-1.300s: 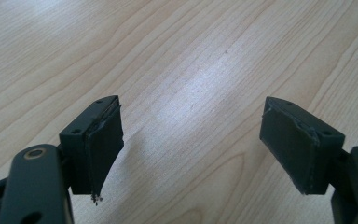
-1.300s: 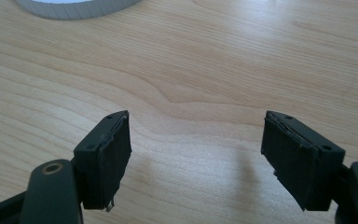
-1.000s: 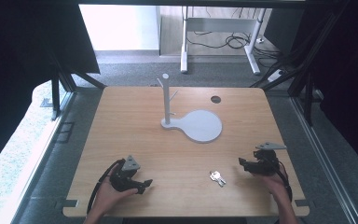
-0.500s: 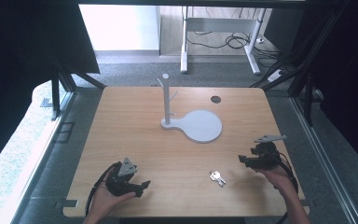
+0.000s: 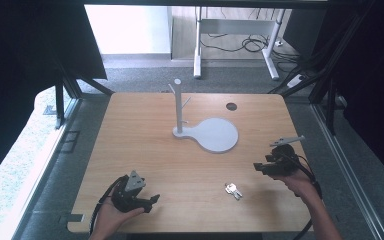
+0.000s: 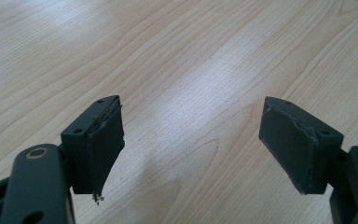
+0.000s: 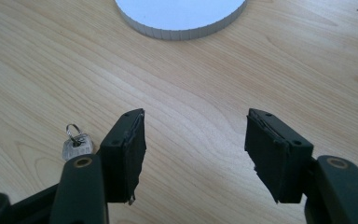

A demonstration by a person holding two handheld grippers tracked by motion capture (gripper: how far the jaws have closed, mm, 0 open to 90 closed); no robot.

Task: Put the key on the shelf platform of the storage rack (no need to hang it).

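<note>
1. The keys (image 5: 233, 190) lie flat on the bench (image 5: 145, 145), near its front edge, just left of the right hand-held gripper (image 5: 258, 167). They are likely light, rigid, slippery metal, so the ring (image 7: 72, 129) is the best hold.
2. That gripper's jaws have just been narrowing, with nothing between them; the left hand-held gripper (image 5: 152, 200) is spread, empty.
3. The high view alone shows the white stand (image 5: 179, 107); the right gripper view resolves the ring.
</note>
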